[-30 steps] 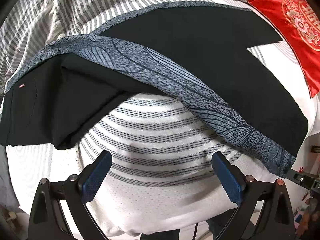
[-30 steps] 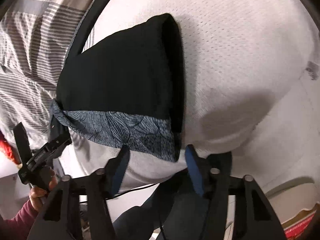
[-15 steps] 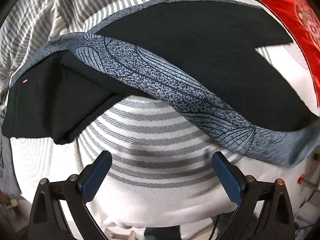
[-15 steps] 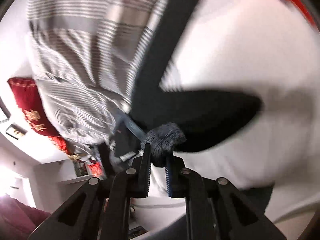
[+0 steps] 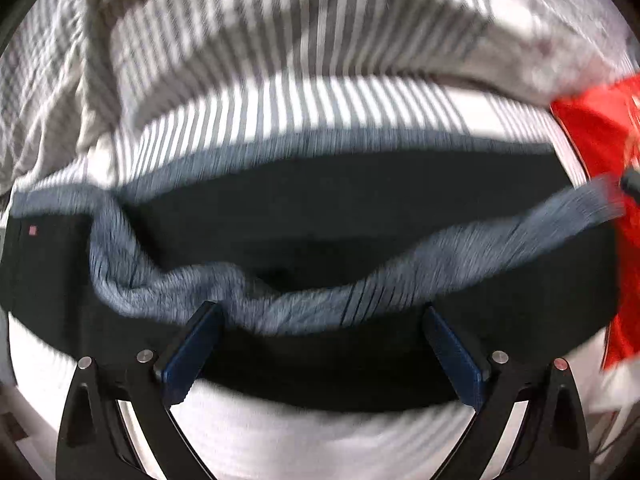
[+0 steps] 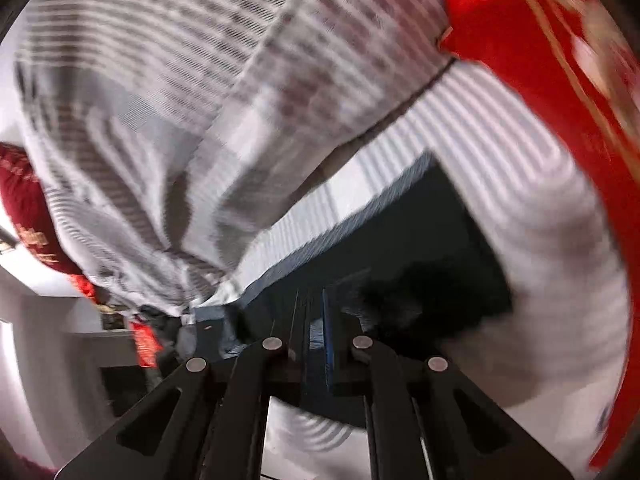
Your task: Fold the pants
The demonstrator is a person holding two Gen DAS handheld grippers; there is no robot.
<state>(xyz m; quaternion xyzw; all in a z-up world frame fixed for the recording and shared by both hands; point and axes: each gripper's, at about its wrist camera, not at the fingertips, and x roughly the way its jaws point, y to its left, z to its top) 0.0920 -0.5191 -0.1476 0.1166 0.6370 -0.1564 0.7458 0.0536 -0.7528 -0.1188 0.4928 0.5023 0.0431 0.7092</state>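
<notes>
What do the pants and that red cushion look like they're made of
The pants look like soft matte black knit or woven cloth with a blue-grey speckled side band; it sags and bunches loosely. The exact fibre can't be told through the blur. The red cushion looks like glossy satin with gold embroidery, judging by its sheen.

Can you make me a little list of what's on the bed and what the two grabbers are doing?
clothes: black pants with a blue-grey patterned stripe, partly folded over
lying on: striped bed sheet
nearby: red cushion and rumpled striped quilt
left gripper: open, above the pants, holding nothing
right gripper: shut on the pants, pinching the fabric
picture: blurry
</notes>
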